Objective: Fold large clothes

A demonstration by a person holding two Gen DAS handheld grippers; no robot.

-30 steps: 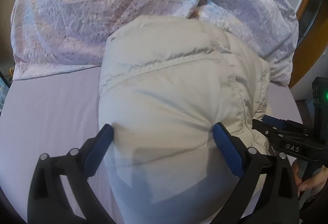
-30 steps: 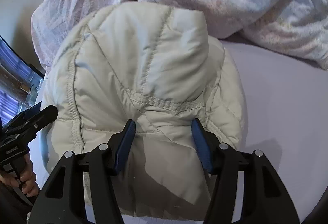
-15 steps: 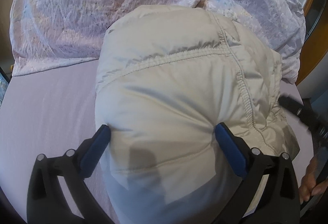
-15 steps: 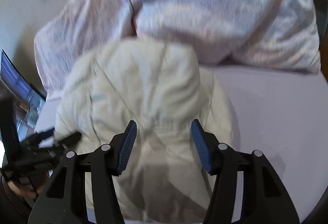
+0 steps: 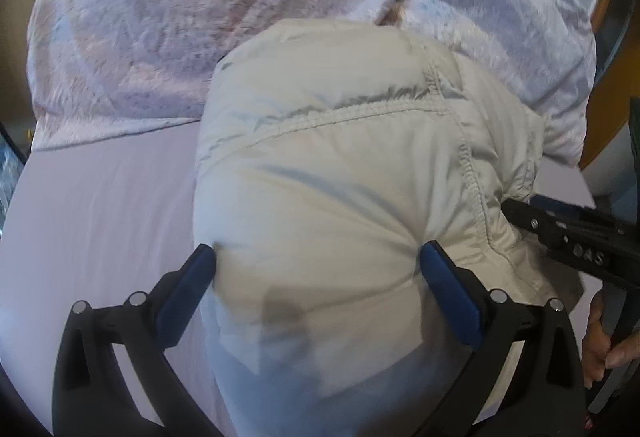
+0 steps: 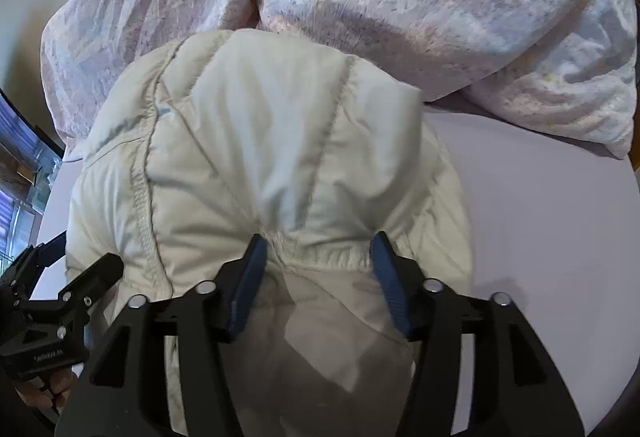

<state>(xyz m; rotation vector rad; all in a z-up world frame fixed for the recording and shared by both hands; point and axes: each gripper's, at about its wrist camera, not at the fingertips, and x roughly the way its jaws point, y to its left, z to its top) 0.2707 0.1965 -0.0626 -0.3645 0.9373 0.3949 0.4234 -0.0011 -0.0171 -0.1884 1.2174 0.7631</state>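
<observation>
A cream puffy jacket [image 5: 340,165] lies bundled on a lilac bed sheet [image 5: 100,205]; it also fills the right wrist view [image 6: 260,157]. My left gripper [image 5: 318,257] has its blue pads pressed into both sides of a thick fold of the jacket. My right gripper [image 6: 316,249] pinches a narrower bunch of the jacket at a stitched seam. Each gripper shows in the other's view: the right one at the jacket's right edge [image 5: 568,237], the left one at its lower left [image 6: 60,313]. The jacket's underside is hidden.
A crumpled lilac patterned duvet [image 5: 200,17] lies piled behind the jacket, also in the right wrist view [image 6: 440,9]. An orange wooden frame [image 5: 600,5] stands at the far right. Bare sheet [image 6: 540,237] lies right of the jacket.
Both grippers stay clamped on the jacket. The bundle rose towards the duvet half a second ago and has come back down and closer; the right gripper is again beside the jacket's right edge.
</observation>
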